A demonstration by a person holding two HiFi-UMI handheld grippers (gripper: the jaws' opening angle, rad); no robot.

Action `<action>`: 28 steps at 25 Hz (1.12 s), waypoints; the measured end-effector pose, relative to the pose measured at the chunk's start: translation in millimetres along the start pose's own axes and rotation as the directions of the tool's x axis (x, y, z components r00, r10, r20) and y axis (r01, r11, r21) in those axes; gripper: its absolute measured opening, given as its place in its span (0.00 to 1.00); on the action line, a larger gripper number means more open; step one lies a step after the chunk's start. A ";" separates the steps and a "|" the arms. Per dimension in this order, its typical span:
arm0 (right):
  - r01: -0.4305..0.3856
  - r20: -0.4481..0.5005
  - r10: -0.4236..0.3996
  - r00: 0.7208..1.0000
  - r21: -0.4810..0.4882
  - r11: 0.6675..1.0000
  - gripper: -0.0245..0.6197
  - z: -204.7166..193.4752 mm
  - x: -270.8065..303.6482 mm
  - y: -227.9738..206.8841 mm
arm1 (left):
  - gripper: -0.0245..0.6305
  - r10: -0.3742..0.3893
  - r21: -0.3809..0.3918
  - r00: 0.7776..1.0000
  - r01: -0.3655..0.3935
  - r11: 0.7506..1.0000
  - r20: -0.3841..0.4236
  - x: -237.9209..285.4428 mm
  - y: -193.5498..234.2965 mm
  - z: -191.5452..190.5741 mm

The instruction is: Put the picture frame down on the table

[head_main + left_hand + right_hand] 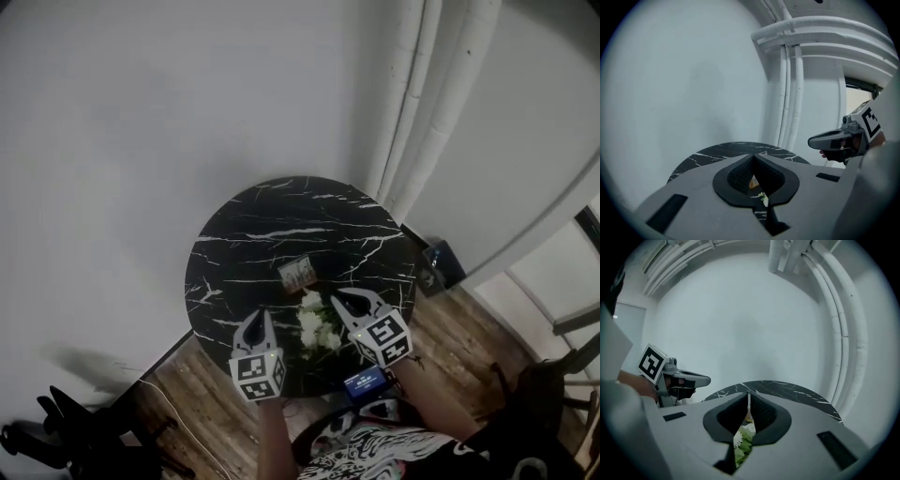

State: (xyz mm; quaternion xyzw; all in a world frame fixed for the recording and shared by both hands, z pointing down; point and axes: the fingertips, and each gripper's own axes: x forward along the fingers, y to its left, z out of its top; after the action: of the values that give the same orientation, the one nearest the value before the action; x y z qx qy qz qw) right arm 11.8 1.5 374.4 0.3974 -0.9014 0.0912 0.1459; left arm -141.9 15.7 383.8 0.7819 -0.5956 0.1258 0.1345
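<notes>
A small picture frame (297, 273) rests on the round black marble table (253, 234), near its middle. Through the closed jaws only a sliver of the frame (753, 182) shows in the left gripper view, and of the frame (748, 417) in the right gripper view. My left gripper (260, 316) hovers over the table's near edge, shut and empty, its tips meeting (753, 157). My right gripper (339, 299) is beside it, also shut on nothing (748, 394). Both stay short of the frame, with a bunch of white flowers (317, 325) between them.
White pipes (422, 112) run down the wall behind the table at the right. A dark box (441, 262) sits on the wooden floor by the table. Black objects (66, 431) lie on the floor at lower left. A small blue screen (366, 382) shows below my right gripper.
</notes>
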 end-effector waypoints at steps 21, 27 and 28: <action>-0.035 0.096 0.037 0.995 -0.015 0.999 0.07 -2.1 -148.3 45.4 | 0.06 0.153 0.076 0.981 -0.162 0.984 0.121 -130.4 -113.9 8.8; -0.036 0.122 0.040 0.992 -0.030 0.999 0.07 -9.9 -171.2 49.9 | 0.06 0.173 0.048 0.977 -0.180 0.983 0.123 -154.9 -132.0 -2.1; -0.045 0.125 0.049 0.991 -0.029 0.999 0.07 -10.4 -174.1 50.3 | 0.06 0.173 0.041 0.977 -0.179 0.983 0.124 -157.0 -134.7 -2.2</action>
State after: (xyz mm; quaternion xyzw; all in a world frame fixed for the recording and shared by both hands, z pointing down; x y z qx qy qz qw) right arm 88.0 158.0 323.3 0.3791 -0.9190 0.0576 0.0918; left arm -52.6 191.6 321.6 0.7353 -0.6662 0.1054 0.0666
